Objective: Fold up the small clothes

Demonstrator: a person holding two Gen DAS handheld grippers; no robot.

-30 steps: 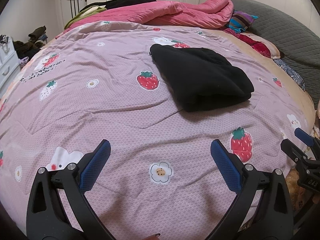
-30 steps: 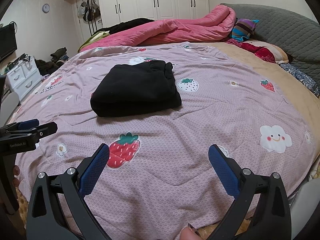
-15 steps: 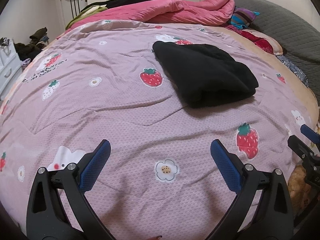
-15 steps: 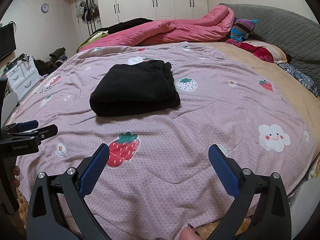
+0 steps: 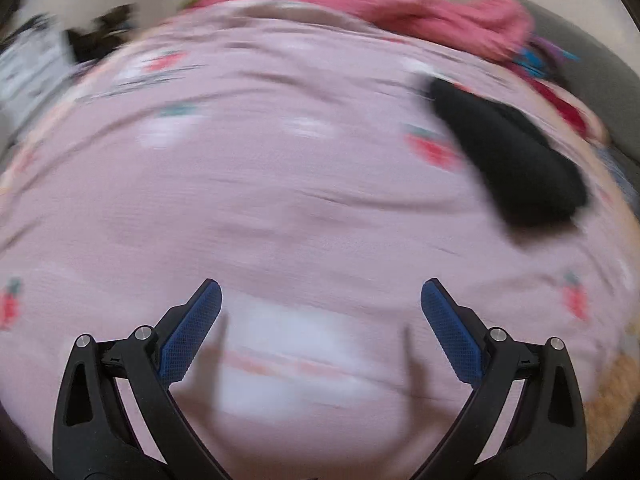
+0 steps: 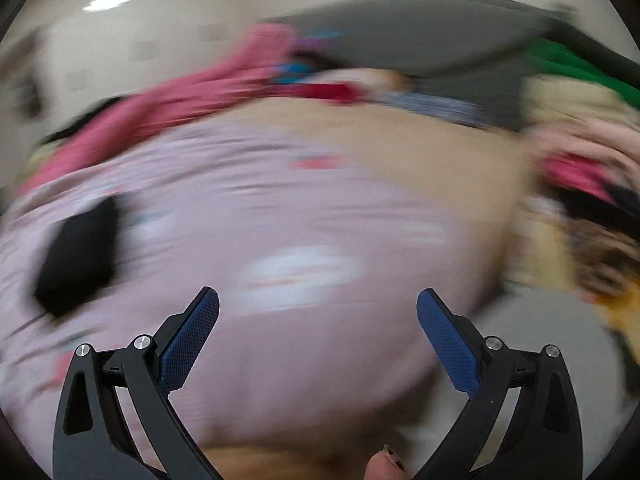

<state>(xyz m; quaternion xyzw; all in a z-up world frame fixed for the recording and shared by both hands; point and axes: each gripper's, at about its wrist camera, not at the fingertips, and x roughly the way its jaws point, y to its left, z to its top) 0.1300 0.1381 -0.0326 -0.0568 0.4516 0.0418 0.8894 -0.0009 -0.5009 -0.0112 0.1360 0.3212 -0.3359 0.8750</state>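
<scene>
Though both views are blurred, the left tongs (image 5: 320, 312) and right tongs (image 6: 318, 316) stand spread apart, empty, above the bed (image 5: 280, 200). A folded black garment (image 5: 516, 160) lies on its pink cover.

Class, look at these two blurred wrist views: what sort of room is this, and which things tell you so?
Most likely a bedroom: a wide bed under a pink strawberry-print quilt, a bunched pink duvet at its far edge, and a folded black garment lying on top.
</scene>
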